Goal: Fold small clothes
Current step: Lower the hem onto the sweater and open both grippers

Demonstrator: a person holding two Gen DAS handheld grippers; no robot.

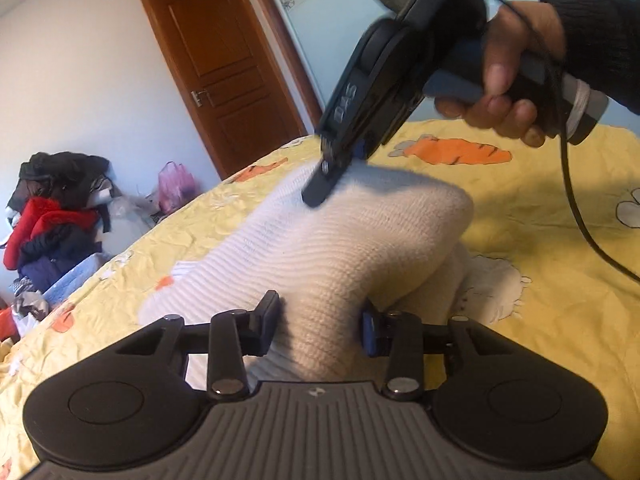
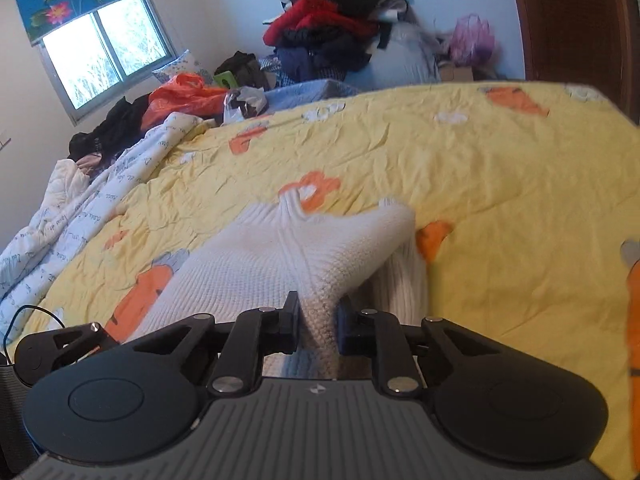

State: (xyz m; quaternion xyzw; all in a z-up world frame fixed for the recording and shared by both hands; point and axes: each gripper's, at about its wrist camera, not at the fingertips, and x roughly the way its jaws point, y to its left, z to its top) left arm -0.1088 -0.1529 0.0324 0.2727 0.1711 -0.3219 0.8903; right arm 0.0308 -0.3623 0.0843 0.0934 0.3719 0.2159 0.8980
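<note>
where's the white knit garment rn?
The white knit garment is mid-frame in both wrist views, lifted off the yellow bedspread, pinched by the left gripper and the right gripper.

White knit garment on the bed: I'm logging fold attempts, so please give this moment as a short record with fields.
garment: white knit garment, partly lifted off the yellow bedspread
left gripper: shut on a bunched edge of the knit
right gripper: shut on another bunched part
right gripper seen from left wrist view: fingers down on the far part of the knit
surface: bedspread wrinkled, carrot print
background: clothes pile, wooden door, window
</note>
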